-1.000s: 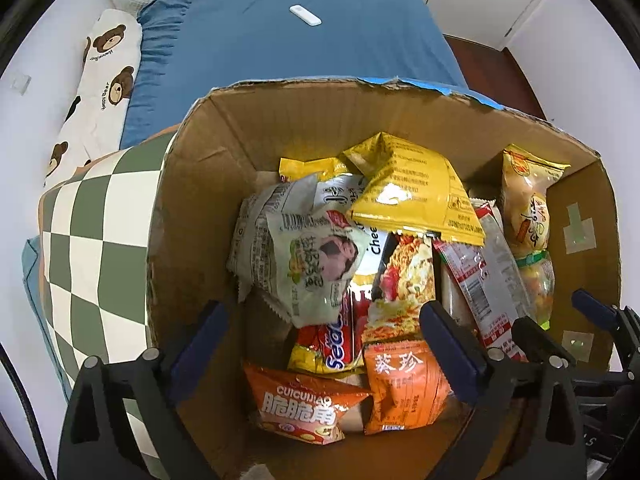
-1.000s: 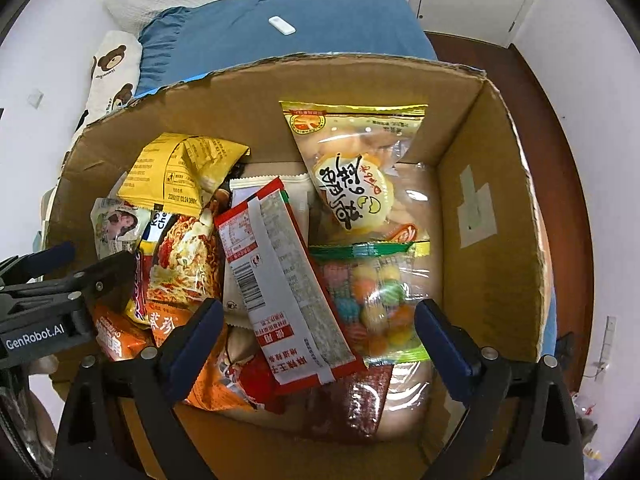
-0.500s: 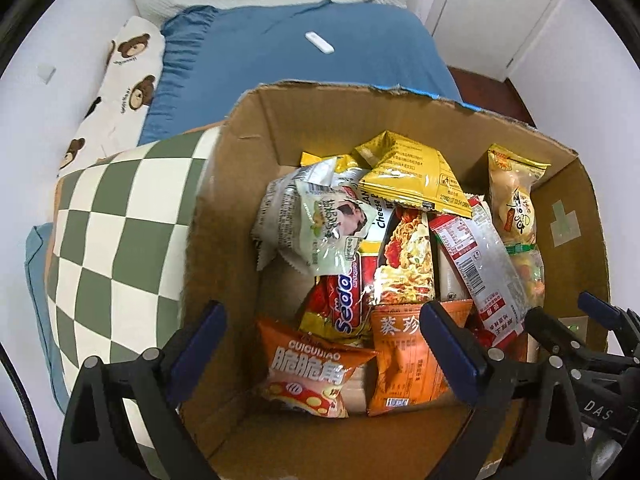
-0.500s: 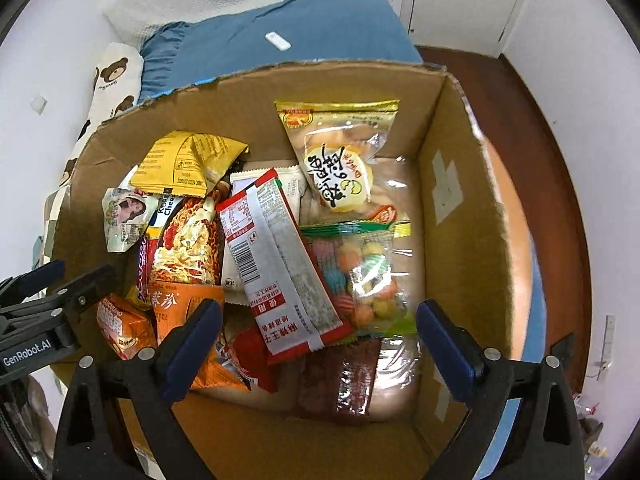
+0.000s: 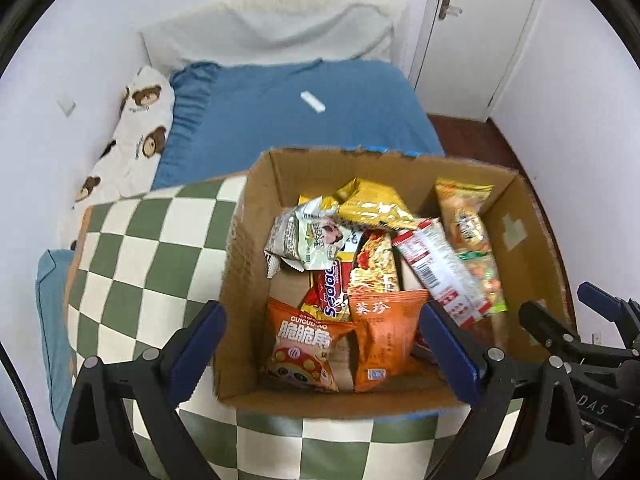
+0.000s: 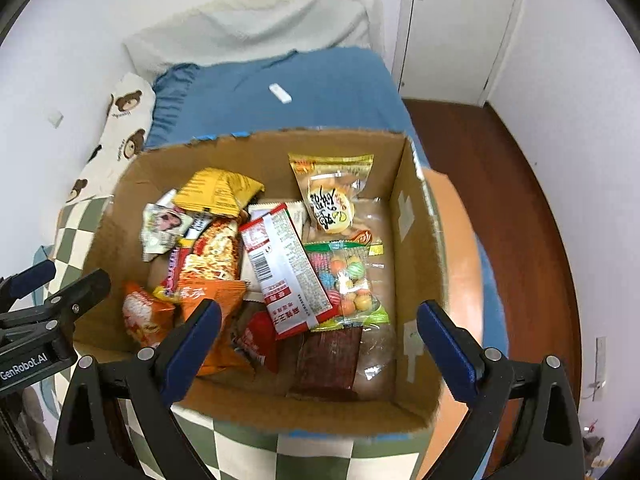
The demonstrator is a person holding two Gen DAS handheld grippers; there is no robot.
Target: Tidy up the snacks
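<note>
My left gripper (image 5: pixel 324 344) is spread wide, its blue-padded fingers (image 5: pixel 198 338) holding nothing. My right gripper (image 6: pixel 320 344) is spread just as wide, its fingers (image 6: pixel 448 344) also bare. The two hover side by side, both tilted downward, neither touching anything.

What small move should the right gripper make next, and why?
Probably lower the right gripper toward the red-and-white packet. Both grippers are open and empty above the cardboard box, and that packet lies on top of the pile, slanted across other snacks, so it looks easiest to pinch first.
</note>
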